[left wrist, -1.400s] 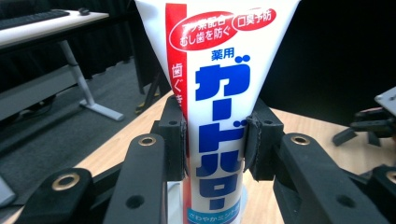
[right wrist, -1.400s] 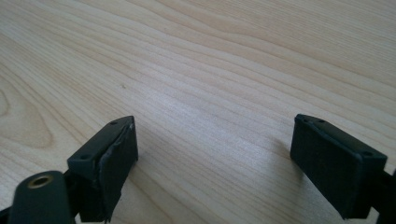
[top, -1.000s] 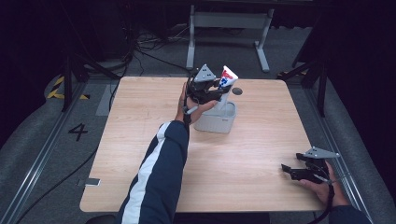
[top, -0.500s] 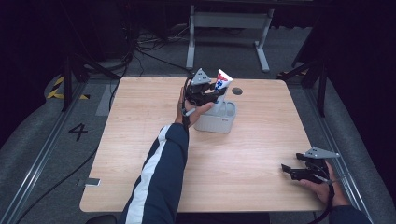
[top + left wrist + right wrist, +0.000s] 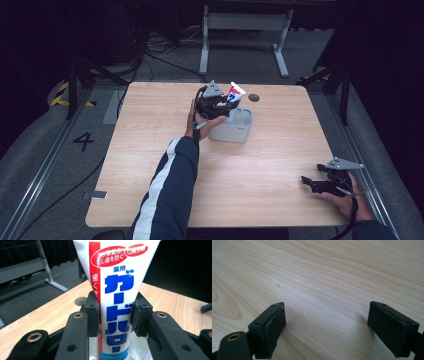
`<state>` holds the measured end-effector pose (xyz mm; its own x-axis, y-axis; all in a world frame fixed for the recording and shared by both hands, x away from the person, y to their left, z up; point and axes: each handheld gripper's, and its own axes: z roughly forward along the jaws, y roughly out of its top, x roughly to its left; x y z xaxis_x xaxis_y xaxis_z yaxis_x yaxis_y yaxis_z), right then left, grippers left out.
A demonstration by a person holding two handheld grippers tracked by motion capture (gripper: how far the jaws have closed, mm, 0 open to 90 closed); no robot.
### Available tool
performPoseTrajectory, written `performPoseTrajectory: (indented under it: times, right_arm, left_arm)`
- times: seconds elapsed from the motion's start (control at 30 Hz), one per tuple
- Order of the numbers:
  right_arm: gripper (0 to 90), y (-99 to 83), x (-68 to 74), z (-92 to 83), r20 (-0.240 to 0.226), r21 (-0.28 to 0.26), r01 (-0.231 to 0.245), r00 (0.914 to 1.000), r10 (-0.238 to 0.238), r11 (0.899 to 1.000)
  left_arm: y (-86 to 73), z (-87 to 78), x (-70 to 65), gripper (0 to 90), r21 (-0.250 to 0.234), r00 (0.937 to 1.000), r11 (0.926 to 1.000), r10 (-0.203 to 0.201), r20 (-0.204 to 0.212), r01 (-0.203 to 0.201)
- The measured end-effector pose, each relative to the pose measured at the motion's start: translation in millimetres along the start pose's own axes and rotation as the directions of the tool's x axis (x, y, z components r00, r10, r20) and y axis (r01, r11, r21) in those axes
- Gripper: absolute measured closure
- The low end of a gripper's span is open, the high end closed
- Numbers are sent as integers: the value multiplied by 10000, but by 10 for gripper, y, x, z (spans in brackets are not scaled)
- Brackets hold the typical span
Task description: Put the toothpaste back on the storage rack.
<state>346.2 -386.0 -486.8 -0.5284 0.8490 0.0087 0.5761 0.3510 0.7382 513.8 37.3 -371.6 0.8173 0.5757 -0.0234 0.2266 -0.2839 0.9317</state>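
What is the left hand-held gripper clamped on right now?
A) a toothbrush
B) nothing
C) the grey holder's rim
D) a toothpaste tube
D: in the left gripper view the pads press both sides of the white toothpaste tube, above the grey holder.

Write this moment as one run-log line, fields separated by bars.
left gripper: shut on toothpaste tube | tube: over grey holder | right gripper: open, above table

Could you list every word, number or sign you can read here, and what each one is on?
"ガードハロー": big blue letters down the tube.
"薬用": small blue print above that.
"むし歯を防ぐ": red oval near the tube's top; the line above it is partly cut off.
"歯ぐき": white on the tube's red stripe, the rest hidden.
"さわやかミント": teal band at the bottom, blurred, uncertain.
"4": painted on the floor left of the table.
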Motion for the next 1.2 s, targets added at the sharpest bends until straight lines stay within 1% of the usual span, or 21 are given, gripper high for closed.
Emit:
performPoseTrajectory:
  times: [0.1, 0.13, 0.27, 0.37, 0.4, 0.47, 0.53, 0.6, 0.67, 0.7, 0.8, 1.0, 1.03, 1.07, 1.1, 1.17, 1.2]
  right_arm:
    - [152, 0, 1, 0, -1, 10, -13, 10000, 13, 10000]
    - [152, 0, 1, 0, -1, 10, -13, 10000, 13, 10000]
    - [153, 0, 1, 0, -1, 8, -10, 10000, 10, 10000]
    - [152, 0, 1, 0, -1, 6, -9, 10000, 9, 10000]
    - [152, 0, 1, 0, -1, 6, -9, 10000, 9, 10000]
    - [152, 0, 1, 0, 0, 6, -8, 10000, 8, 10000]
    - [152, 0, 1, 0, -1, 8, -12, 10000, 12, 10000]
    - [152, 0, 1, 0, -2, 5, -9, 10000, 9, 10000]
    - [152, 0, 2, 0, -5, 7, -15, 10000, 15, 10000]
    - [152, 0, 1, 0, -3, 5, -7, 10000, 7, 10000]
    - [152, 0, 1, 0, -2, 6, -13, 10000, 13, 10000]
    - [152, 0, 1, 0, -1, 6, -14, 10000, 14, 10000]
    - [152, 0, 1, 0, 1, 7, -11, 10000, 11, 10000]
    - [152, 0, 1, 0, -3, 6, -8, 10000, 8, 10000]
    - [152, 0, 1, 0, -1, 6, -12, 10000, 12, 10000]
    - [152, 0, 1, 0, 0, 6, -12, 10000, 12, 10000]
    - [152, 0, 1, -1, -2, 14, -8, 10000, 8, 10000]
  left_arm:
    - [-42, 1, -4, 646, 212, 10000, 9998, -30, -11, 30]
    - [-42, 1, -4, 645, 212, 10000, 9998, -30, -11, 30]
    - [-103, 10, -10, 644, 479, 9997, 9987, 178, -142, -171]
    - [-122, 7, -21, 641, 513, 9998, 9987, 33, -203, -22]
    - [-125, 5, -17, 641, 523, 9998, 9986, 99, -195, -89]
    - [-133, 0, -23, 639, 602, 9999, 9982, 85, -134, -77]
    - [-137, 1, -34, 638, 680, 9997, 9976, 156, -183, -143]
    - [-139, -1, -41, 637, 799, 9994, 9964, 299, -172, -284]
    - [-148, 3, -50, 636, 838, 9995, 9961, 285, -161, -270]
    - [-152, 6, -54, 635, 903, 9995, 9956, 267, -184, -250]
    - [-164, 22, -56, 632, 1137, 9988, 9927, 435, -238, -405]
    - [-178, 37, -71, 628, 1376, 9984, 9895, 478, -286, -434]
    - [-174, 39, -73, 627, 1460, 9979, 9878, 585, -287, -537]
    - [-173, 42, -82, 626, 1499, 9982, 9875, 529, -278, -481]
    - [-170, 43, -79, 626, 1563, 9973, 9858, 672, -287, -619]
    - [-168, 49, -83, 624, 1628, 9972, 9845, 702, -265, -650]
    - [-170, 56, -88, 624, 1613, 9975, 9851, 651, -261, -600]
